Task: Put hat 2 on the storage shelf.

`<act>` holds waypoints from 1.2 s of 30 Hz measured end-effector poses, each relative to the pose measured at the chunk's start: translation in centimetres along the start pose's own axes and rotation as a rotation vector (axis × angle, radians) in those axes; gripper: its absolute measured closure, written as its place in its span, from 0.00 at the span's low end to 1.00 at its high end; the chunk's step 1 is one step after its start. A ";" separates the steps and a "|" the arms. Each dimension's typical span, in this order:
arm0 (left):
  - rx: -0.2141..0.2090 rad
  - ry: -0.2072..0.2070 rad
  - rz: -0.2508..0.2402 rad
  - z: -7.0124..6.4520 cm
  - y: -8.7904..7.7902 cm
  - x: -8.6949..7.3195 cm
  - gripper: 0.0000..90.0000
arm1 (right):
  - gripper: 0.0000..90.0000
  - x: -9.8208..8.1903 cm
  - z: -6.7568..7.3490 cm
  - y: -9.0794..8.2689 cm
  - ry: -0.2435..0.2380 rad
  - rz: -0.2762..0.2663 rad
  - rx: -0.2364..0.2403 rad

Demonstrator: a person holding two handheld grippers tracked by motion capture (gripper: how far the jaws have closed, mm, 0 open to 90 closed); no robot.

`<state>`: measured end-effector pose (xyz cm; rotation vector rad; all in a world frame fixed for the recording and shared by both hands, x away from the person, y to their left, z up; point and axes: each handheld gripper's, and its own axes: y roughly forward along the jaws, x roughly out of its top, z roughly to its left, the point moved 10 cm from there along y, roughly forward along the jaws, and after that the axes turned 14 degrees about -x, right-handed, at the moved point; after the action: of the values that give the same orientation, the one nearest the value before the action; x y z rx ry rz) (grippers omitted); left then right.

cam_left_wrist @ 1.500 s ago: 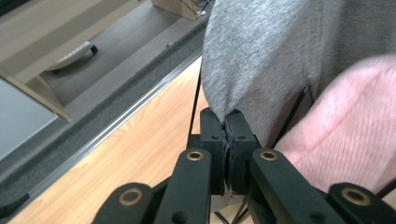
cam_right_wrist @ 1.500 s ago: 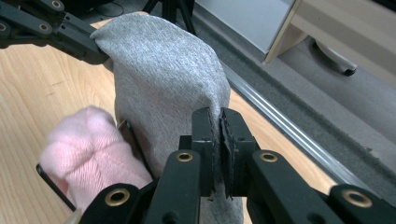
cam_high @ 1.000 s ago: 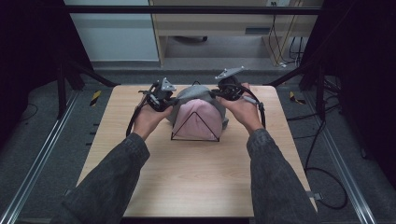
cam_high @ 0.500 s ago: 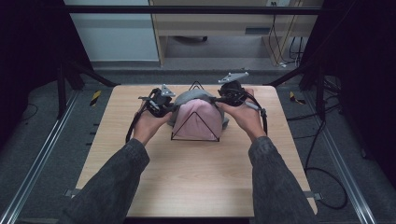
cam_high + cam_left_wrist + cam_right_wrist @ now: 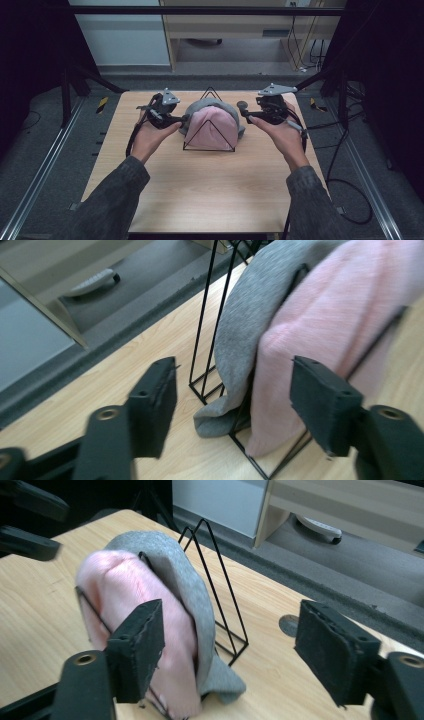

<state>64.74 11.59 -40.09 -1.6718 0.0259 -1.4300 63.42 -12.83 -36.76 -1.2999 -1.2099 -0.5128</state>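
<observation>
Nearest me, both sleeved forearms reach over the pale wooden table [image 5: 210, 195]; the left gripper [image 5: 182, 119] and right gripper [image 5: 243, 111] have just been opening, and their jaws now stand wide with nothing clamped. Between them sits a black wire rack [image 5: 210, 134] of triangular frames, draped with a fuzzy pink cloth [image 5: 212, 127] in front and a soft grey cloth [image 5: 200, 106] behind. Beyond lies grey floor.

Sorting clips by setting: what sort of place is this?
Likely a lab recording rig: a lone wooden table flanked by floor rails, loose cables on grey carpet, dark curtains at the sides.

Pink cloth [image 5: 216, 127] and grey cloth [image 5: 200, 107] draped on wire rack [image 5: 210, 93], grippers flanking, table [image 5: 200, 190].
</observation>
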 end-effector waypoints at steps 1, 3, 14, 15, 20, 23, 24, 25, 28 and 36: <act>-0.007 0.009 0.001 -0.5 -0.9 -0.1 0.33 | 0.28 -0.3 -0.1 -0.5 0.011 -0.002 0.001; -0.015 0.022 0.017 -1.1 -1.7 -0.5 0.28 | 0.25 -1.0 -0.2 -1.2 0.024 0.003 0.001; -0.101 0.015 0.096 -4.5 -2.5 -7.5 0.14 | 0.17 -8.9 1.5 -2.4 0.042 0.084 0.020; -0.108 0.009 0.105 -4.8 -2.3 -8.4 0.13 | 0.17 -9.8 1.8 -2.4 0.046 0.099 0.023; -0.141 -0.038 0.171 -6.2 -1.3 -13.7 0.12 | 0.13 -14.3 3.1 -2.0 0.086 0.183 0.052; -0.147 -0.066 0.216 -6.5 -0.5 -16.7 0.11 | 0.11 -16.7 3.6 -1.4 0.127 0.238 0.064; -0.146 -0.081 0.222 -6.5 -0.4 -17.5 0.10 | 0.10 -17.5 3.7 -1.1 0.125 0.254 0.065; -0.149 -0.099 0.223 -6.5 -0.2 -18.2 0.10 | 0.10 -18.3 3.9 -0.8 0.127 0.276 0.063; -0.149 -0.120 0.261 -6.4 -0.2 -19.7 0.09 | 0.09 -20.3 4.4 -0.3 0.103 0.334 0.062; -0.128 -0.118 0.314 -5.9 0.2 -21.1 0.07 | 0.08 -22.2 5.0 0.1 0.060 0.396 0.052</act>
<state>53.22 19.28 -57.09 -1.7636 0.3061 -1.1119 53.69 -15.34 -57.22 -1.4244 -0.8788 -0.2297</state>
